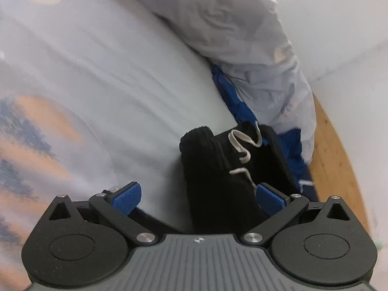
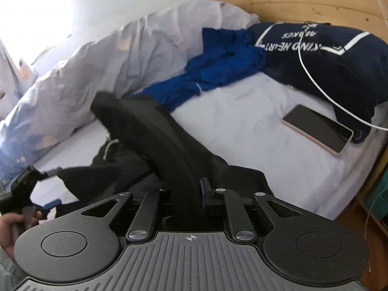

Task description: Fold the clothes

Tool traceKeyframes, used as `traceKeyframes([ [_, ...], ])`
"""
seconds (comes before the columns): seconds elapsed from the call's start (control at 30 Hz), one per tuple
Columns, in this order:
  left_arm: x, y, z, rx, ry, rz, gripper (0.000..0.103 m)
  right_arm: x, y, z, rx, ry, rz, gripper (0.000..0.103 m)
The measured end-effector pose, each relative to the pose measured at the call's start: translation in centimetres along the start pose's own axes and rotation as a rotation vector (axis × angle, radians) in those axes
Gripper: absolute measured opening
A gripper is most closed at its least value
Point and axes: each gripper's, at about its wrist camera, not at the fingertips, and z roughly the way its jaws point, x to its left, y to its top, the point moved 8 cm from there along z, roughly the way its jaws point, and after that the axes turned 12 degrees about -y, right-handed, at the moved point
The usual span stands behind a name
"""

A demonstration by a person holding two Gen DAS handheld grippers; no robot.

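Black pants (image 2: 135, 131) lie on the near-left of the bed (image 2: 242, 131), waistband w/ drawstring by the left gripper (image 1: 197, 197), jaws apart. Right gripper (image 2: 186, 194) is clamped on a pant leg. Carry the leg over flat, keep tension, let go only once edges align.

Black trousers (image 1: 213, 169) look like ribbed corduroy – soft, matt. Bedsheet (image 2: 242, 126) is smooth pale cloth, headboard (image 2: 303, 2) knotty bare pine, phone (image 2: 317, 129) screen glossy – gripper pads (image 1: 127, 197) are grainy blue plastic.
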Motion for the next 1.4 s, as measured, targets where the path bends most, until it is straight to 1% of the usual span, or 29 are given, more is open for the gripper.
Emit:
traceKeyframes([
  [0.07,0.4,0.1,1.4,0.026,-0.040,-0.078,0.103,0.4,-0.7,0.2,-0.002,-0.002,-0.028,0.018],
  [0.1,0.5,0.0,1.8,0.034,-0.041,-0.090,0.103,0.7,-0.9,0.3,-0.001,0.000,-0.037,0.018],
  [0.2,0.5,-0.2,2.4,0.029,0.002,-0.060,0.103,0.7,-1.2,0.6,0.006,0.001,-0.046,0.018],
  [0.27,0.8,-0.1,2.7,0.025,0.020,-0.069,0.103,0.6,-1.4,0.2,0.005,0.007,-0.061,0.018],
  [0.47,1.3,0.8,2.8,-0.010,0.044,-0.070,0.103,0.2,-1.7,0.1,0.012,0.023,-0.058,0.018],
  [0.6,1.8,1.6,3.2,-0.019,0.030,-0.074,0.103,0.0,-2.0,0.1,0.015,0.037,-0.049,0.019],
  [0.63,2.1,1.7,3.2,-0.024,0.023,-0.085,0.100,0.1,-2.1,0.1,0.016,0.039,-0.048,0.019],
  [0.67,2.4,1.8,3.1,-0.026,0.030,-0.090,0.094,0.1,-2.1,0.0,0.018,0.039,-0.047,0.019],
  [0.7,2.6,1.8,3.1,-0.023,0.045,-0.097,0.073,0.2,-2.2,0.0,0.018,0.039,-0.049,0.019],
  [0.73,2.9,1.7,3.1,-0.012,0.052,-0.105,0.054,0.2,-2.2,-0.1,0.018,0.039,-0.051,0.019],
  [0.77,3.0,1.6,3.3,0.008,0.050,-0.117,0.046,0.3,-2.2,-0.2,0.018,0.038,-0.054,0.019],
  [0.8,3.1,1.5,3.4,0.021,0.048,-0.121,0.041,0.4,-2.2,-0.2,0.019,0.038,-0.056,0.019],
  [0.83,3.1,1.5,3.4,0.025,0.047,-0.116,0.039,0.4,-2.2,-0.3,0.019,0.041,-0.057,0.019],
  [0.87,3.1,1.5,3.4,0.030,0.048,-0.115,0.040,0.6,-2.2,-0.3,0.018,0.039,-0.059,0.020],
  [0.9,3.2,1.5,3.5,0.038,0.052,-0.120,0.046,0.7,-2.2,-0.4,0.017,0.036,-0.060,0.020],
  [0.93,3.3,1.5,3.7,0.045,0.050,-0.125,0.055,0.7,-2.1,-0.5,0.016,0.034,-0.061,0.020],
  [0.97,3.3,1.6,3.9,0.049,0.029,-0.129,0.061,0.8,-2.1,-0.5,0.015,0.033,-0.062,0.020],
  [1.0,3.2,1.7,4.0,0.053,-0.003,-0.133,0.075,1.0,-2.1,-0.6,0.014,0.031,-0.065,0.020],
  [1.03,3.2,1.8,4.1,0.057,-0.030,-0.137,0.083,1.1,-2.1,-0.6,0.015,0.030,-0.068,0.020],
  [1.07,3.0,1.8,4.3,0.061,-0.045,-0.139,0.085,1.1,-2.1,-0.7,0.015,0.028,-0.071,0.020],
  [1.1,2.9,1.8,4.5,0.063,-0.051,-0.139,0.090,1.2,-2.1,-0.7,0.016,0.027,-0.074,0.020],
  [1.13,2.7,1.8,4.7,0.057,-0.056,-0.132,0.097,1.2,-2.1,-0.7,0.016,0.026,-0.076,0.020],
  [1.17,2.5,1.7,4.9,0.042,-0.058,-0.114,0.103,1.3,-2.1,-0.8,0.017,0.025,-0.078,0.020],
  [1.23,1.9,1.6,5.3,0.011,-0.063,-0.078,0.103,1.4,-2.0,-0.7,0.019,0.020,-0.085,0.020],
  [1.33,1.4,1.4,5.3,-0.058,-0.056,0.011,0.103,1.5,-1.9,-0.8,0.020,0.016,-0.098,0.020],
  [1.4,1.3,1.4,5.3,-0.063,-0.045,0.026,0.103,1.5,-1.8,-0.9,0.017,0.012,-0.105,0.020],
])
